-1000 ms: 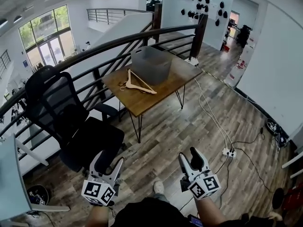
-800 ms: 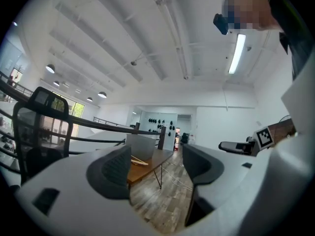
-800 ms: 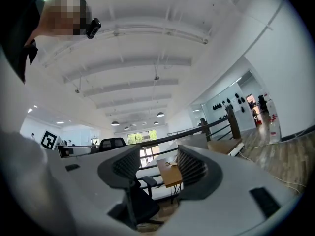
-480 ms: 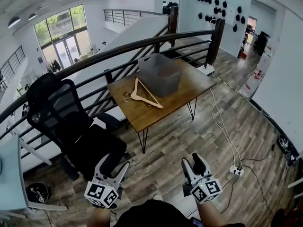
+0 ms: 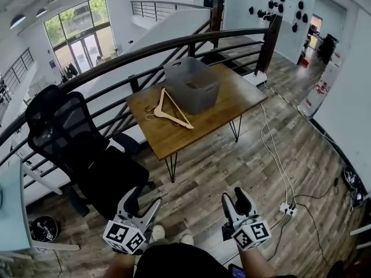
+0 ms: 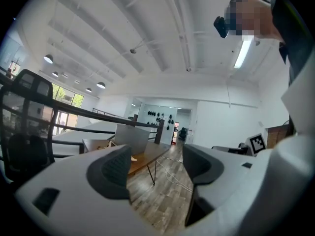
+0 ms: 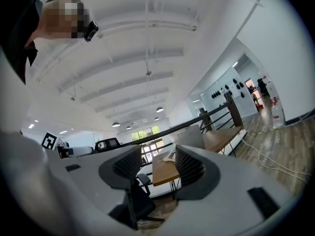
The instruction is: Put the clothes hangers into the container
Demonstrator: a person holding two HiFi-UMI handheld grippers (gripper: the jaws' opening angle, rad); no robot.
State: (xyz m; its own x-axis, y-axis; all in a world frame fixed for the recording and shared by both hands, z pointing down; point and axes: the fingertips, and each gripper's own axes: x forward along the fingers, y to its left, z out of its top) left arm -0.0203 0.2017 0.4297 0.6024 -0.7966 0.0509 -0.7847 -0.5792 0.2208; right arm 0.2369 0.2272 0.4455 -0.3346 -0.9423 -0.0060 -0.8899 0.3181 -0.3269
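Wooden clothes hangers (image 5: pixel 168 109) lie on the wooden table (image 5: pixel 217 112), left of the grey container (image 5: pixel 192 84) that stands on it. Both grippers are held low at the bottom of the head view, well short of the table. My left gripper (image 5: pixel 142 200) is open and holds nothing; in the left gripper view the container (image 6: pixel 132 137) shows far beyond its jaws (image 6: pixel 157 166). My right gripper (image 5: pixel 234 197) is open too. Its jaws (image 7: pixel 158 166) have just been closing a little with nothing between them, and the hangers (image 7: pixel 170 156) show far off.
A black office chair (image 5: pixel 75 141) stands left of the table, close to my left gripper. A dark railing (image 5: pixel 174 45) runs behind the table. Cables and a power strip (image 5: pixel 288 209) lie on the wood floor to the right. A white desk edge (image 5: pixel 8 213) is at far left.
I have stepped across the floor toward the table, carrying both grippers along, and my shoes now show between them. The hangers and container have not moved.
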